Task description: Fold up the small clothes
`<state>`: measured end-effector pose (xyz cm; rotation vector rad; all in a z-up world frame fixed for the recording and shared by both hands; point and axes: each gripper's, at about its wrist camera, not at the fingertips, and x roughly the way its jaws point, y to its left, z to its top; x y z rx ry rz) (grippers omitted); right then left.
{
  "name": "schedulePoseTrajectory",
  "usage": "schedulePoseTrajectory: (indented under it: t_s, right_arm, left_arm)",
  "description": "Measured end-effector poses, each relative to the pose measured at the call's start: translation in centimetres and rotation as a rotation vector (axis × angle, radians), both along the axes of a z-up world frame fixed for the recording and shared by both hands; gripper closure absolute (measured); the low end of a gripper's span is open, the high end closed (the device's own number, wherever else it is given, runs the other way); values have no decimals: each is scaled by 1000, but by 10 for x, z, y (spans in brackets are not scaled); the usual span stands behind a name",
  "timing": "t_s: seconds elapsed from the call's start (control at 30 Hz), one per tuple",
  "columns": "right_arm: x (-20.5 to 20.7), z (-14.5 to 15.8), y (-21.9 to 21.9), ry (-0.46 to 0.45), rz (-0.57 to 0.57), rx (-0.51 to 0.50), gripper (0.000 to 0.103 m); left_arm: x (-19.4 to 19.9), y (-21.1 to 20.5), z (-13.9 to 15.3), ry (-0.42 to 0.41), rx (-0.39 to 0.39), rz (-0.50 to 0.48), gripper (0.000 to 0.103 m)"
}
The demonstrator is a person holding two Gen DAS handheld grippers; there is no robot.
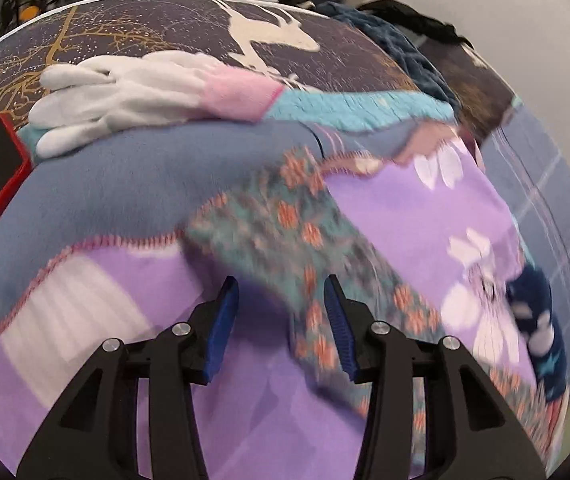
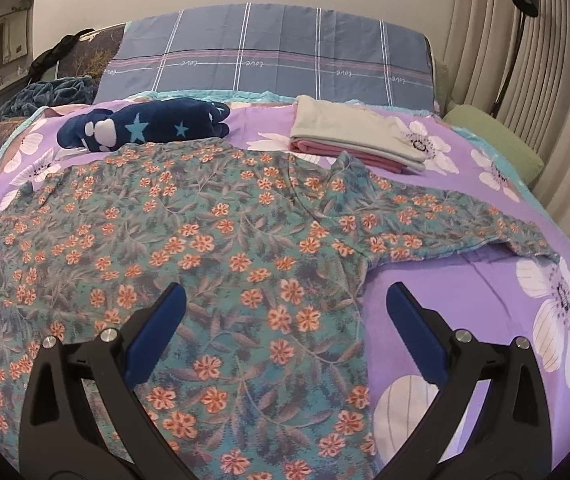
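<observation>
Right wrist view shows me the floral shirt (image 2: 221, 236) spread flat on the purple bedspread (image 2: 465, 288), sleeves out to either side, with my right gripper (image 2: 285, 332) wide open and empty above its lower edge. My left gripper (image 1: 281, 324) is half open over the blurred left sleeve; I can't tell whether cloth sits between the pads. I'd pinch the sleeve's cuff squarely and fold it inward across the body, keeping the right side pinned flat.

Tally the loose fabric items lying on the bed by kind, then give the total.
Floral shirt, spread flat: 1
Folded clothes in the stack: 2
Navy star-print plush: 1
White gloves: 2, it seems
Dark blue blanket: 1
Total: 7
</observation>
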<state>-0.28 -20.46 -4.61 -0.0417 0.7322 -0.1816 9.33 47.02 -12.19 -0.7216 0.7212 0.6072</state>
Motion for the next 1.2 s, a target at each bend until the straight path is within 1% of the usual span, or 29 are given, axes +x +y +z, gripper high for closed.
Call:
schedulePoseTrajectory:
  t_s: [0.07, 0.1, 0.13, 0.17, 0.27, 0.33, 0.37, 0.4, 0.43, 0.47, 0.5, 0.53, 0.57, 0.6, 0.63, 0.7, 0.73, 0.8, 0.87, 0.93, 0.97, 1.0, 1.03, 1.07, 1.1, 1.13, 1.17, 1.2]
  right_arm:
    - [1, 0, 1, 2, 7, -6, 2]
    - [2, -1, 2, 5, 10, -9, 2]
    - [3, -2, 2, 9, 12, -13, 2]
    - [4, -2, 2, 12, 13, -17, 2]
    - [7, -6, 2, 20, 8, -23, 2]
    - [8, -8, 1, 24, 0, -13, 2]
    - [9, -9, 0, 24, -3, -5, 2]
    - [10, -9, 0, 25, -6, 6, 2]
    - [10, -9, -1, 26, -5, 14, 2]
    - [10, -9, -1, 26, -2, 20, 2]
    - [9, -9, -1, 24, 2, 23, 2]
    - [8, -8, -1, 20, 5, 21, 2]
    - [7, -8, -3, 17, 5, 16, 2]
    - [5, -8, -5, 14, 1, 9, 2]
    - [4, -8, -8, 13, -5, 6, 2]
    - [2, -8, -18, 12, -26, 11, 2]
    - [1, -7, -26, 11, -39, 24, 2]
    - [0, -7, -38, 9, -54, 45, 2]
    - [1, -4, -52, 6, -58, 83, 2]
    - [6, -2, -62, 0, -45, 112, 3]
    - [10, 0, -66, -7, -36, 123, 6]
    - [13, 1, -68, -8, -25, 132, 15]
    - [20, 3, -69, 0, -2, 148, 29]
    - [31, 3, -69, 21, 43, 185, 36]
    - [39, 2, -68, 36, 80, 221, 51]
    - [50, 1, -66, 60, 121, 269, 62]
    - [58, 0, -64, 82, 146, 308, 64]
    - [71, -3, -61, 117, 178, 362, 64]
  left_arm:
    - [8, 4, 4, -3, 14, -5, 70]
    - [13, 5, 6, -2, 13, -16, 89]
    - [16, 3, 10, -11, 4, -38, 100]
    - [18, -1, 16, -27, 5, -59, 100]
    - [33, -46, 56, -88, 124, -208, 100]
    - [44, -110, 89, -148, 198, -388, 100]
    - [46, -134, 98, -167, 217, -448, 100]
    - [49, -168, 109, -193, 238, -534, 100]
    - [51, -200, 117, -220, 255, -615, 100]
    - [51, -244, 127, -256, 277, -720, 100]
    - [49, -272, 130, -277, 286, -785, 100]
    - [47, -311, 134, -305, 289, -878, 100]
    - [44, -332, 134, -317, 288, -926, 100]
    - [41, -371, 133, -330, 287, -1008, 100]
    - [37, -395, 129, -329, 288, -1058, 100]
    - [31, -448, 116, -318, 273, -1170, 100]
    - [26, -468, 106, -306, 265, -1217, 100]
    - [22, -502, 85, -263, 249, -1286, 100]
    - [17, -523, 61, -210, 209, -1334, 100]
    - [23, -526, 45, -177, 196, -1351, 100]
    - [23, -528, 38, -162, 189, -1359, 100]
    - [24, -529, 33, -153, 179, -1361, 100]
    - [23, -528, 29, -147, 169, -1363, 100]
    - [22, -528, 26, -141, 161, -1365, 100]
    - [21, -526, 22, -131, 153, -1362, 100]
    - [20, -527, 20, -126, 146, -1359, 100]
    - [21, -526, 17, -119, 131, -1356, 100]
    - [22, -528, 15, -116, 126, -1356, 100]
